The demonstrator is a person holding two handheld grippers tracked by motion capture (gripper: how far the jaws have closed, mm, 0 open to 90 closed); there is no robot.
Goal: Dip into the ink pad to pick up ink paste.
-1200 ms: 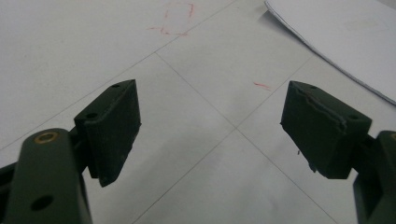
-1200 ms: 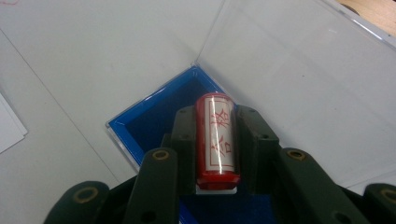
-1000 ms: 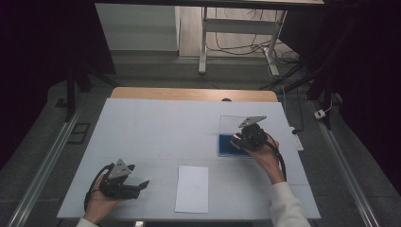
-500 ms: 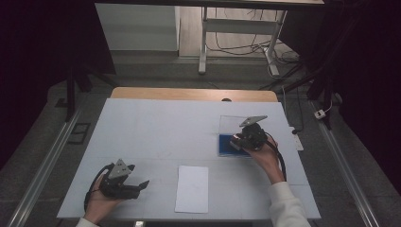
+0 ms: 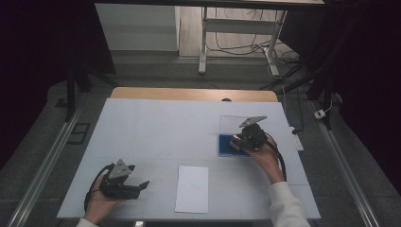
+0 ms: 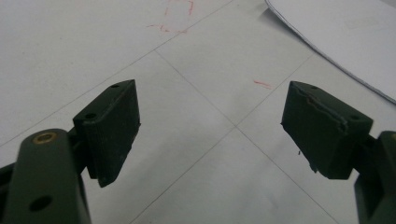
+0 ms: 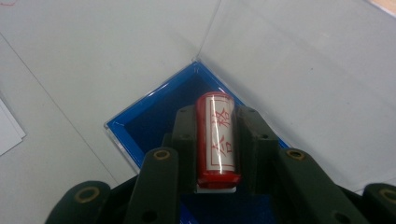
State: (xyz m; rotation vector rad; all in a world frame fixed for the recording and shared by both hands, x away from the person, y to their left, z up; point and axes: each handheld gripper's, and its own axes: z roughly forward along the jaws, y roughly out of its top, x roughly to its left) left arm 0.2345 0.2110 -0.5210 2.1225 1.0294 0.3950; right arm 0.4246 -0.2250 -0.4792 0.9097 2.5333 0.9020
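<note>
High view: right tongs [image 5: 240, 142] at the far right of the bench [image 5: 156, 127], poised over the blue box [image 5: 227, 145], whose clear lid [image 5: 232, 125] stands open on the side away from the person; left tongs [image 5: 137, 187] rest near the front left corner, well apart from the box, with a white sheet of paper [image 5: 192, 188] lying between the two hands, just beside the left one. The right hand is on the work; the left is idle. Left gripper view: left tongs [image 6: 210, 130] stand wide apart over bare bench surface, nothing between the pads, one corner of the paper [image 6: 345, 37] at the upper right. Right gripper view: right tongs [image 7: 217, 140] are clamped on a red-and-white cylindrical stamp [image 7: 216, 140], pads pressing on both of its long sides. The stamp's long axis runs along the jaws, pointing away from the hand and down toward the blue lining of the box [image 7: 163, 119], its far end over the corner where the lid [image 7: 299, 70] hinges up. Judged relation for the coming move: the stamp sits directly above the box interior, so lifting clear or setting down is a matter of travel along that axis, keeping off the upright lid.
</note>
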